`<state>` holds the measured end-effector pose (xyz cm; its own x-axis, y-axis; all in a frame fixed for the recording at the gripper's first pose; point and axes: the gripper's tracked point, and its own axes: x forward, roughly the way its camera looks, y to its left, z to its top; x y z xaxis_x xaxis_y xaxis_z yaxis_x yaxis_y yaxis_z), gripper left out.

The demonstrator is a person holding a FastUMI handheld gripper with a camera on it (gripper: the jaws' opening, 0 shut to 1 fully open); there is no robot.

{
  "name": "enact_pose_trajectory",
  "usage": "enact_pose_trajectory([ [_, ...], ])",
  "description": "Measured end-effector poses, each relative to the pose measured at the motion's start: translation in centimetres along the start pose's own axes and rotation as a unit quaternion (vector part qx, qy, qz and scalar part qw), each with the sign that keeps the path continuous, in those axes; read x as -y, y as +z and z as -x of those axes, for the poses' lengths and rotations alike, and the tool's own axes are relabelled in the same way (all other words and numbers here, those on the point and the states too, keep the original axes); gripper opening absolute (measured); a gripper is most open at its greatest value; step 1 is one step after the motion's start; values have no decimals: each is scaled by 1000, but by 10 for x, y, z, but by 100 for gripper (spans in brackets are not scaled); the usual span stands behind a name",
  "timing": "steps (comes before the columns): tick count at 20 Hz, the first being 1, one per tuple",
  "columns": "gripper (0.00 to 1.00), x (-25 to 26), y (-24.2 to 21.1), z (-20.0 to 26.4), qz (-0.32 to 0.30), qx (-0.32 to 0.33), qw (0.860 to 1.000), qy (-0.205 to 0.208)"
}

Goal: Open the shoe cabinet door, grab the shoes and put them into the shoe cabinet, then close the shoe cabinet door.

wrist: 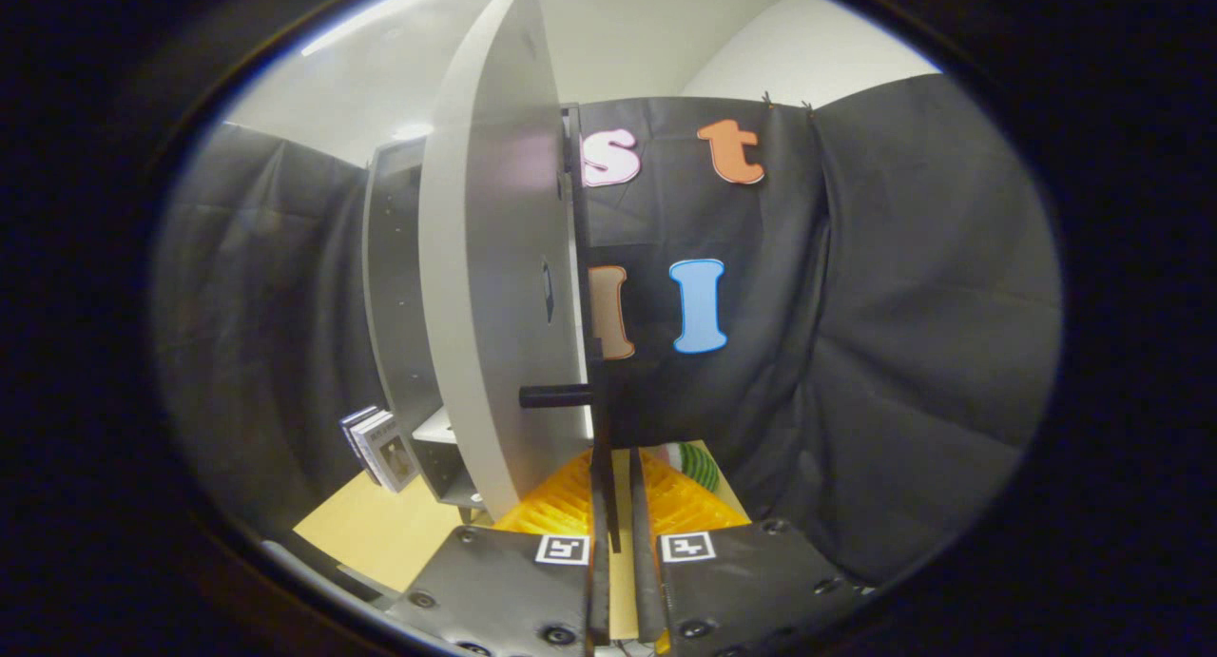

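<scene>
Starting at the left, we see a few thin books leaning together on the desk, just beside the foot of the shoe cabinet, whose pale side panel rises behind them with a low shelf showing at its base. Next comes the cabinet door, swung out toward us so that we look almost along its edge; its long axis runs upright, and its dark edge strip stands straight ahead of our hand-held gripper. A short dark handle sticks out of the door's face to the left, low down, just above and ahead of the fingers.

The fingers are drawn nearly together, with only a narrow slot left, and the door's lower edge seems to sit in or just over that slot; we cannot tell whether both press on it. We judge the door is partly open, so the coming move turns on swinging this edge sideways.

Under the fingers lies a yellow ribbed rack, and beyond it to the right something green and striped, too hidden to name. We cannot make out any shoes. Black cloth hangs behind and to the right, with a pale wall above it.
</scene>
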<state>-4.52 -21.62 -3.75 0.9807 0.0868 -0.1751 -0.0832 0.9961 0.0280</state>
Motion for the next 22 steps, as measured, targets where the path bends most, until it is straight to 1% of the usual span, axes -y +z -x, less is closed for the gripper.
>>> enact_pose_trajectory([
  [3,13,3,3,5,8,6,1000,1],
  [5,13,1,19,14,5,32,999,5],
  [8,13,6,28,34,8,53,999,-10],
  [11,13,-7,37,57,7,72,997,-13],
  [13,17,-17,41,67,13,88,996,-19],
  [17,23,-62,29,76,33,95,995,-12],
  [19,27,-94,15,68,37,93,995,-9],
  [22,27,-141,-14,44,18,74,997,-11],
])
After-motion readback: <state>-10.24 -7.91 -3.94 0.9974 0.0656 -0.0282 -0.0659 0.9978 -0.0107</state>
